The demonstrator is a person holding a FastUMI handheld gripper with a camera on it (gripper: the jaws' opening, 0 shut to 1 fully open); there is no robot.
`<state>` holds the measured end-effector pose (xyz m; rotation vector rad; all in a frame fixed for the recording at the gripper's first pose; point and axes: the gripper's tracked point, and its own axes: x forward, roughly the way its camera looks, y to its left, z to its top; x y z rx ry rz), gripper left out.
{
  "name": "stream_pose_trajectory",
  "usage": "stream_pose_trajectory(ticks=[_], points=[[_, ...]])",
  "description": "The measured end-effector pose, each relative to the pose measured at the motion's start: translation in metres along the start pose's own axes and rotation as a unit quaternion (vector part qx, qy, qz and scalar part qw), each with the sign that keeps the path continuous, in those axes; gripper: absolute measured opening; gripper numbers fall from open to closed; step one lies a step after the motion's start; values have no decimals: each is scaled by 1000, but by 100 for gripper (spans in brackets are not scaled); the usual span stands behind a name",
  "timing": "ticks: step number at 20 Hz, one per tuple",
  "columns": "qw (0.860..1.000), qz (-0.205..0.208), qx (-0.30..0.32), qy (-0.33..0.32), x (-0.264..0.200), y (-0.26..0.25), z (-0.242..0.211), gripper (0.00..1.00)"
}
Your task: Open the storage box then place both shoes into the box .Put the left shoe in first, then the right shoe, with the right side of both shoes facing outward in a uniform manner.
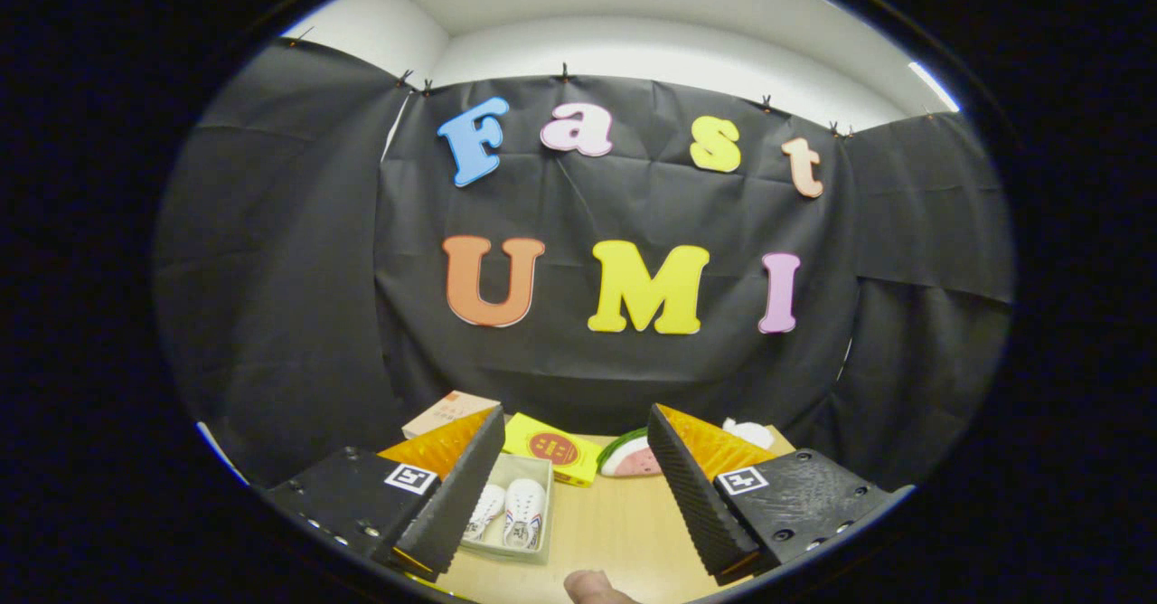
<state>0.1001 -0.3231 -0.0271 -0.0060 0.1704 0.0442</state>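
yellow box [551, 448] | watermelon-slice toy [628, 457] just beside | tan carton [445, 412] behind | white obj [748, 433] far side | wood table [615, 532]

We see white shoes [513, 512] with little stripes in a pale box [535, 473], a yellow box [553, 448] with a red circle, and a tan table [615, 532].

Left finger [456, 486] hides part of box [533, 514] and one shoe [484, 509]; watermelon toy [628, 459] half hidden behind right finger [691, 486]; fingertip [592, 586] cut off.
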Motion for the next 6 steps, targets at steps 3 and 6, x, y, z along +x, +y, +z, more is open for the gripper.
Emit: stream_pose_trajectory(ticks=[3, 6], points=[[1000, 0, 8, -8, -5, -7, 8, 96], [1000, -2, 7, -11, -5, -12, 11, 96]])
